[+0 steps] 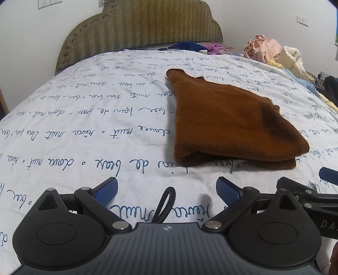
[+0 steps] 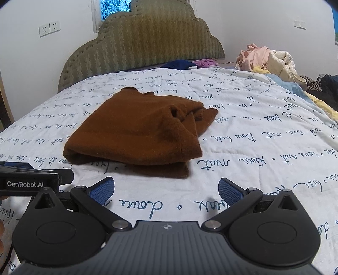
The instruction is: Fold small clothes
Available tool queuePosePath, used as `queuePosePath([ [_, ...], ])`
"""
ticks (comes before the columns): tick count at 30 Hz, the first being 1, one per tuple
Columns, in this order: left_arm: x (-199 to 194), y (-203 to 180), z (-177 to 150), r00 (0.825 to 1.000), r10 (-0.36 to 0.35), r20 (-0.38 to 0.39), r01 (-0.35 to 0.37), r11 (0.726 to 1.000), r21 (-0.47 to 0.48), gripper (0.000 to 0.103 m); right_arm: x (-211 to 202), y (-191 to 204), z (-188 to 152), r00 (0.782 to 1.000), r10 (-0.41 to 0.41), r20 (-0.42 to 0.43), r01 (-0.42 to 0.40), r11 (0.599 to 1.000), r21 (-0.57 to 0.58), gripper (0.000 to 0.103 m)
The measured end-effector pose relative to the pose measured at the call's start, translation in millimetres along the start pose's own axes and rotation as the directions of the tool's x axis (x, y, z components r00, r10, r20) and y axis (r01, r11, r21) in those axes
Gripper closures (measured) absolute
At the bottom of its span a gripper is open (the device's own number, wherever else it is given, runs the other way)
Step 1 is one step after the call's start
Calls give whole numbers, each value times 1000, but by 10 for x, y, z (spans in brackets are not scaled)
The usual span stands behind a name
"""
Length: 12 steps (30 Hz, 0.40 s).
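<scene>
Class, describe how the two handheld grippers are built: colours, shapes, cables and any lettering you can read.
Both the left gripper and right gripper have a ribbed grey body, round black housings, black linkage arms with silver pins, and blue textured fingertips. A black cable loop shows at the left one. Its side reads "GenRobot.AI".

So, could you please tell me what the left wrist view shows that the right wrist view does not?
Only the left wrist view shows a black cord loop lying between the open left gripper fingers. Only the right wrist view shows a window above the headboard and the garment's bunched, rumpled right end. Both show the folded brown garment on the script-printed bedspread, the clothes pile at far right, and the open right gripper.
</scene>
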<state>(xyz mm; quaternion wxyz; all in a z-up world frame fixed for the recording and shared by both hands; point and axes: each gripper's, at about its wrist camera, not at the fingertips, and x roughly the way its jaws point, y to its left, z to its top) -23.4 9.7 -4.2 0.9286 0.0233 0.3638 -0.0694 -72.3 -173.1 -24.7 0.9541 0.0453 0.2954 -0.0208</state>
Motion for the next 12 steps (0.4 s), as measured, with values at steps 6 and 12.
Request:
queuePosePath([
  [6, -43, 71, 23, 1000, 11, 3, -11, 1000, -27, 3, -59, -24, 31, 1000, -1, 13, 1, 1000, 11, 0],
  [12, -92, 165, 45, 1000, 9, 11, -8, 999, -39, 3, -80, -54, 32, 1000, 3, 14, -3, 1000, 18, 0],
])
